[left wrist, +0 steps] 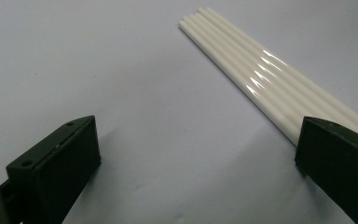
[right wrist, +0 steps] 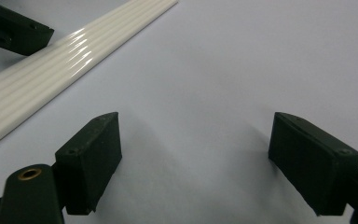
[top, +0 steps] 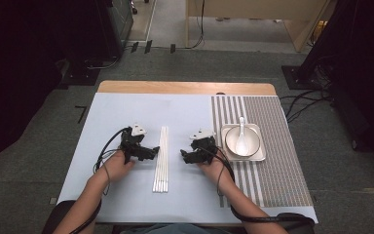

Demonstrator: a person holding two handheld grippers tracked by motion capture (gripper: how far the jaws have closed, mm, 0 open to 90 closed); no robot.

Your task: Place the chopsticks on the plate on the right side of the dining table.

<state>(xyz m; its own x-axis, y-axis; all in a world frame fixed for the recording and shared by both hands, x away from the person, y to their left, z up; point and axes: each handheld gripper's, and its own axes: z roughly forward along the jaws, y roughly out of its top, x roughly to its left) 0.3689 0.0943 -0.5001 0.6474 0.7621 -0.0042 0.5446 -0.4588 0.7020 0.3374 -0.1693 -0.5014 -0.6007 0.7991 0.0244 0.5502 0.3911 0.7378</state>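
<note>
The glossy white, slender plastic chopsticks point(top: 161, 159), laid side by side in a flat bundle, lie on the pale blue mat point(top: 126, 112) of the desk between the two pairs of tongs, long axis running away from the person toward the far edge. The left tongs point(top: 152, 151) have their jaws spread and empty, the tip of one jaw just beside the bundle's left edge; in the left gripper view the sticks point(left wrist: 256, 74) pass behind that jaw. The right tongs point(top: 185, 156) are likewise spread on nothing and sit a little farther off, so I judge the left hand nearer for a pick. In the right gripper view the bundle point(right wrist: 51, 70) runs off the frame's left edge. How many sticks there are is hard to count. Farther right, a white ceramic spoon point(top: 242, 136) rests in a white round bowl point(top: 231, 141).
</note>
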